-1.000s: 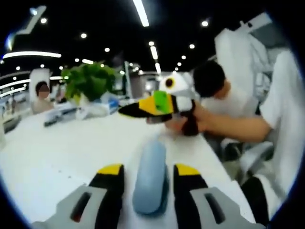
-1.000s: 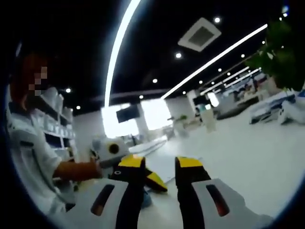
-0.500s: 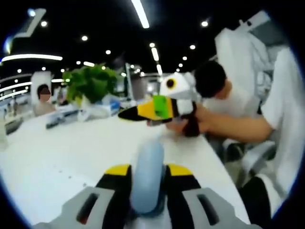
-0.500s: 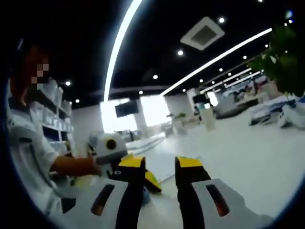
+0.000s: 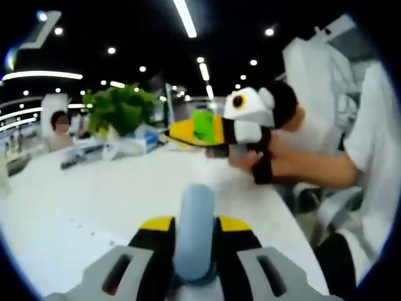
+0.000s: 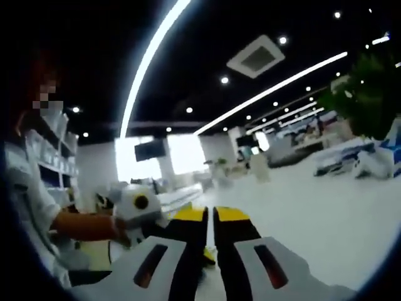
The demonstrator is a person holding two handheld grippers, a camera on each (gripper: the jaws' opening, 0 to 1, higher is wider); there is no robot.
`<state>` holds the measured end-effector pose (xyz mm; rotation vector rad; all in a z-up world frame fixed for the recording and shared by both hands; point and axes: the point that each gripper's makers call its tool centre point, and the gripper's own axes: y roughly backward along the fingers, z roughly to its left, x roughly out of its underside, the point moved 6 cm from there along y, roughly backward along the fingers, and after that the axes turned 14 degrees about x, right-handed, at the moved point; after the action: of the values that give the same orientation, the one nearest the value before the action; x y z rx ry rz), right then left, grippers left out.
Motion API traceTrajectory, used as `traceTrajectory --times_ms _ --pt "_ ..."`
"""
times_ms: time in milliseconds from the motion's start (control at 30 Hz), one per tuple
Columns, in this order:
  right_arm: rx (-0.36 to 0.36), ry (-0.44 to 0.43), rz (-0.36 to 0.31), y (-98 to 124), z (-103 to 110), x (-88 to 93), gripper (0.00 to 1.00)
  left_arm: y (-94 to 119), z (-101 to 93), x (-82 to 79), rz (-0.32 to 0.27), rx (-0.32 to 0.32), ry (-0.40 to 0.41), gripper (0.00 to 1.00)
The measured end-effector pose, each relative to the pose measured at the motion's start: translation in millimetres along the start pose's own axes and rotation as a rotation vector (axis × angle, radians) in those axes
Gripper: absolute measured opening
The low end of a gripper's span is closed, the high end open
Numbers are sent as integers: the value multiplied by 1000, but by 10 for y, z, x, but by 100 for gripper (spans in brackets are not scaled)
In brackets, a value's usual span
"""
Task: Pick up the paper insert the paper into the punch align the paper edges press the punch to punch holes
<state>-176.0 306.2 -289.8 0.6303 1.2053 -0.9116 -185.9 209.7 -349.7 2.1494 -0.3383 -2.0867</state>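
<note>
A light blue punch (image 5: 195, 241) stands up between the jaws of my left gripper (image 5: 195, 221), which is shut on it just above the white table (image 5: 88, 200). My right gripper (image 5: 183, 133), yellow-tipped with a green patch, hangs over the far side of the table in a person's hand (image 5: 250, 160). In the right gripper view, my right gripper (image 6: 210, 214) has its jaws nearly together and I see nothing between them. The left gripper (image 6: 147, 216) shows low on the left there, its tips hidden behind the right jaws.
A green potted plant (image 5: 119, 110) and some clutter (image 5: 125, 145) stand at the table's far end. A person in white (image 5: 301, 135) is close on the right, by the table's edge. White tabletop (image 6: 326, 219) stretches off to the right in the right gripper view.
My left jaws closed on the blue punch, which had lain between them. The right gripper rose and moved to the right over the table, and its jaws came together.
</note>
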Motion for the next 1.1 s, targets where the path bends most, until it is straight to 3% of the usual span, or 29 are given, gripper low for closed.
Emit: traceTrajectory --times_ms 67,133,233,433,567,967,1033,1100 --pt "14 25 4 -36 151 -20 5 1 -1 0 0 0 -2 27" --pt "81 80 37 -82 222 9 5 2 -2 0 1 0 -3 27" --pt "110 133 14 -163 359 44 5 5 -6 -2 1 0 -6 27" --pt "191 263 58 -214 366 201 5 10 -4 -1 0 0 -2 26" --pt "205 282 84 -207 337 253 5 10 -3 -2 1 0 -4 26" --pt "246 287 77 -185 301 249 3 8 5 -1 2 2 -4 26" --pt "278 329 98 -164 251 290 3 6 7 -1 2 2 -2 26" --pt "274 265 84 -140 268 300 3 5 7 -1 3 2 -2 26"
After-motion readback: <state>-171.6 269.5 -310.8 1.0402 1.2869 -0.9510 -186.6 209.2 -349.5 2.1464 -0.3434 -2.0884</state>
